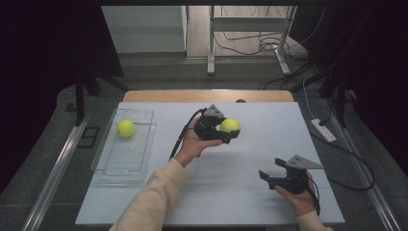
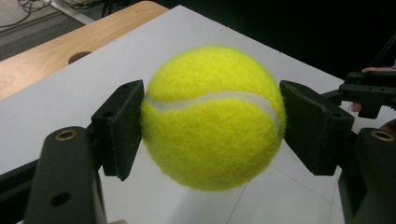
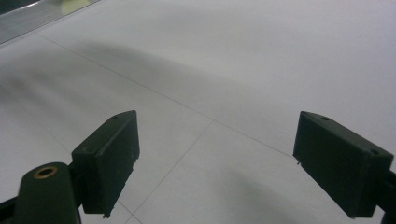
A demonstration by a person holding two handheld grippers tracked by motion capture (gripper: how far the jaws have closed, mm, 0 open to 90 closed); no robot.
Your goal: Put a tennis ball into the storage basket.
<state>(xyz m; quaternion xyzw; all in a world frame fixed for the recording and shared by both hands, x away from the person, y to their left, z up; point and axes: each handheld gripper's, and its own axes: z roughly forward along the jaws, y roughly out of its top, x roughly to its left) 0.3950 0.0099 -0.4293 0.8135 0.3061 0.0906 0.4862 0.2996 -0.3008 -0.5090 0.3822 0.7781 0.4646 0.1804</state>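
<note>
A yellow tennis ball (image 1: 230, 125) is held above the middle of the white table, with my left gripper (image 1: 226, 131) shut on it. In the left gripper view both black pads (image 2: 119, 128) press on the ball (image 2: 212, 116) from either side. A second tennis ball (image 1: 126, 128) lies in the clear plastic tray (image 1: 111, 166) at the left. My right gripper (image 1: 269, 177) rests low near the table's front right, jaws open with nothing between them; in the right gripper view its gripper (image 3: 233, 163) faces bare white tabletop.
The white table top (image 1: 269, 120) sits on a wooden board (image 1: 159, 96) that shows at the far edge. Beyond it are a metal stand (image 1: 211, 43) and cables on the floor. Dark curtains hang at both sides.
</note>
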